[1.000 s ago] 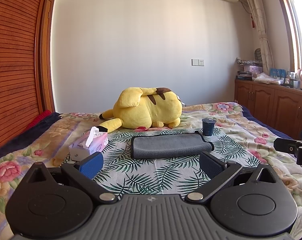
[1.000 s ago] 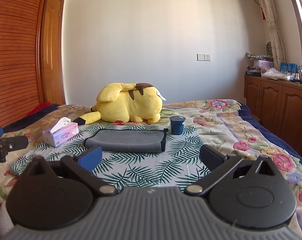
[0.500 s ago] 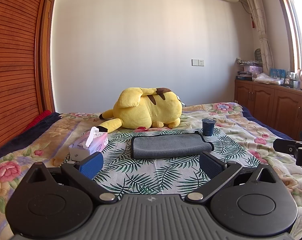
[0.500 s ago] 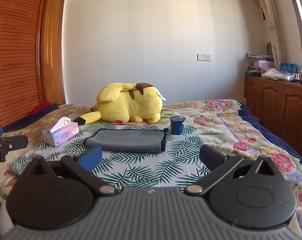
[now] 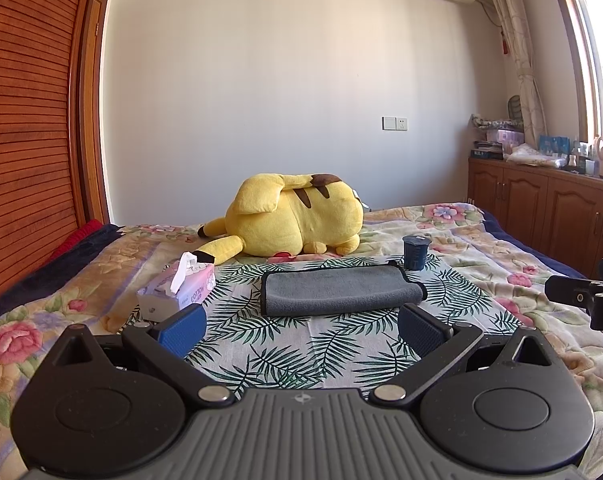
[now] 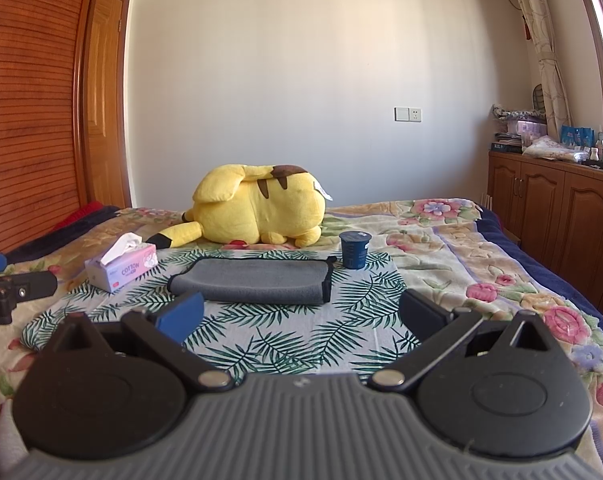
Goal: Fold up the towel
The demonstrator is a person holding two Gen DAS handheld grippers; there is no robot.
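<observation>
A grey towel (image 5: 339, 290) with a dark edge lies folded into a long flat strip on a palm-leaf cloth (image 5: 297, 352) on the bed. It also shows in the right wrist view (image 6: 253, 286). My left gripper (image 5: 301, 328) is open and empty, a short way in front of the towel. My right gripper (image 6: 299, 316) is open and empty, also just in front of the towel. Each gripper shows at the edge of the other's view: the right one (image 5: 585, 300), the left one (image 6: 9, 292).
A yellow plush toy (image 5: 293, 216) lies behind the towel. A pink tissue box (image 5: 177, 292) stands to the towel's left, a dark blue cup (image 5: 415, 252) at its far right corner. Wooden cabinets (image 5: 549, 216) line the right wall, a wooden wardrobe (image 5: 25, 128) the left.
</observation>
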